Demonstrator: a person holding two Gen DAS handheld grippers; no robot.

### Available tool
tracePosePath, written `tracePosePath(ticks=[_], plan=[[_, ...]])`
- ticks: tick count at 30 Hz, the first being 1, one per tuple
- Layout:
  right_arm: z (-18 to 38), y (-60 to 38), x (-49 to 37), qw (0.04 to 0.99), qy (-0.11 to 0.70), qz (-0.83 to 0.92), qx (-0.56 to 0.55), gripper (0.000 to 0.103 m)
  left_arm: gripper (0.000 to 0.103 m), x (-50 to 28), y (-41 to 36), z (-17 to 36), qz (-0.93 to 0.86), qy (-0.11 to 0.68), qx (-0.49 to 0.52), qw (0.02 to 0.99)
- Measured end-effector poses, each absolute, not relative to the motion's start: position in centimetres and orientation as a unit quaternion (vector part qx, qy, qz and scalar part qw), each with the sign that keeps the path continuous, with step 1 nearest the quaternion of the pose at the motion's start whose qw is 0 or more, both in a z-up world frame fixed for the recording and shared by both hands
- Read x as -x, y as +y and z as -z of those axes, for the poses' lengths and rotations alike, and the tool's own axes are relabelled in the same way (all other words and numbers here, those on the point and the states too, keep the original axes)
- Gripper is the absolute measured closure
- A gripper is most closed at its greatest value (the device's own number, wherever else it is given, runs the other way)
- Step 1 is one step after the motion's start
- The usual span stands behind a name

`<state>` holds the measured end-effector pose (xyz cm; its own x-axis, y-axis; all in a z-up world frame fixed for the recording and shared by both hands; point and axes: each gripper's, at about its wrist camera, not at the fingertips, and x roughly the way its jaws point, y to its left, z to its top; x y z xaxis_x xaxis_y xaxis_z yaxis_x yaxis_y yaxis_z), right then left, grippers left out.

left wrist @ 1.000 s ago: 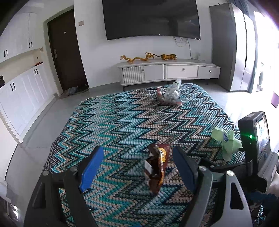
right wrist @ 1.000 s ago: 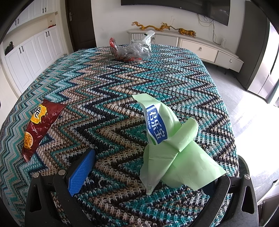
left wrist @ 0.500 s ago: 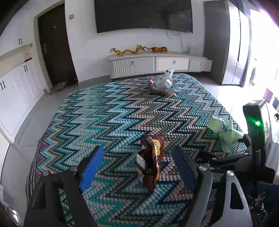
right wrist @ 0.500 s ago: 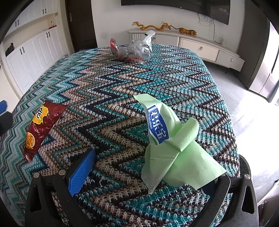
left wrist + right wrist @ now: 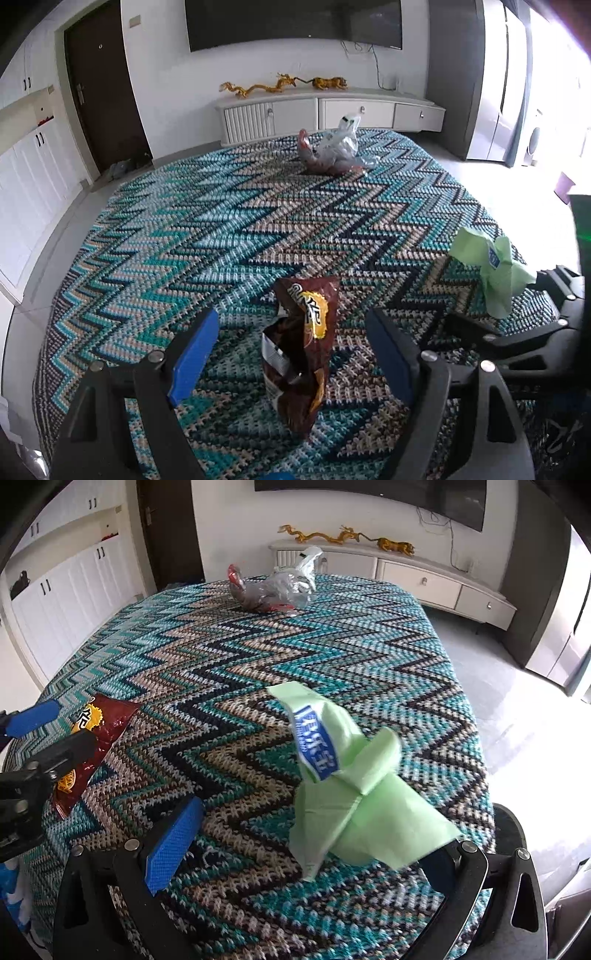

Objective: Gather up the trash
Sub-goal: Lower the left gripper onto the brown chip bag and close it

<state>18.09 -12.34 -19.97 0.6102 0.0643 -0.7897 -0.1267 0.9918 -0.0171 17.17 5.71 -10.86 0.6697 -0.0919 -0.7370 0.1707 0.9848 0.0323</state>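
Nothing is collected yet: 3 pieces remain on the zigzag cloth (image 5: 221,221). The left gripper (image 5: 295,354) spreads wide around the brown snack bag (image 5: 303,350). The right gripper (image 5: 314,838) is wide, with the green wrapper (image 5: 351,786) at its 1 o'clock. The crumpled clear bag (image 5: 334,151) lies at 12 o'clock.

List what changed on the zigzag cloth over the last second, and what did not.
The left claw came down over the crumpled brown snack bag, which now sits larger between its open blue pads, untouched; that claw has also entered the right wrist view beside the bag. Nothing was gripped or released. The green paper wrapper at the right claw, the clear plastic bag and the cloth stayed put.
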Motion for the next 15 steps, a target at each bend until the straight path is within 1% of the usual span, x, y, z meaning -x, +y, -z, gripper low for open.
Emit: tracePosePath(ticks=[9,11,12,13,14,15], plan=[[19.1,-13.5,-16.6,0.900,0.433,-0.030,0.042,0.000,0.023,-18.5,6.3,12.5,0.075,0.430,-0.026,0.899],[18.8,-13.8,-16.1,0.901,0.431,-0.030,0.038,0.000,0.035,-18.8,6.5,12.9,0.073,0.436,-0.020,0.897],[18.6,-14.0,-15.8,0.902,0.429,-0.029,0.037,0.000,0.046,-18.9,6.6,13.0,0.076,0.440,-0.018,0.894],[18.4,-13.9,-15.5,0.903,0.427,-0.026,0.038,0.000,0.054,-18.9,6.7,13.2,0.078,0.444,-0.015,0.892],[18.1,-14.1,-15.3,0.905,0.423,-0.021,0.041,0.000,0.057,-18.9,6.7,13.3,0.078,0.447,-0.014,0.891],[17.9,-14.1,-15.1,0.906,0.421,-0.016,0.044,0.000,0.064,-18.8,6.7,13.2,0.078,0.446,-0.017,0.892]])
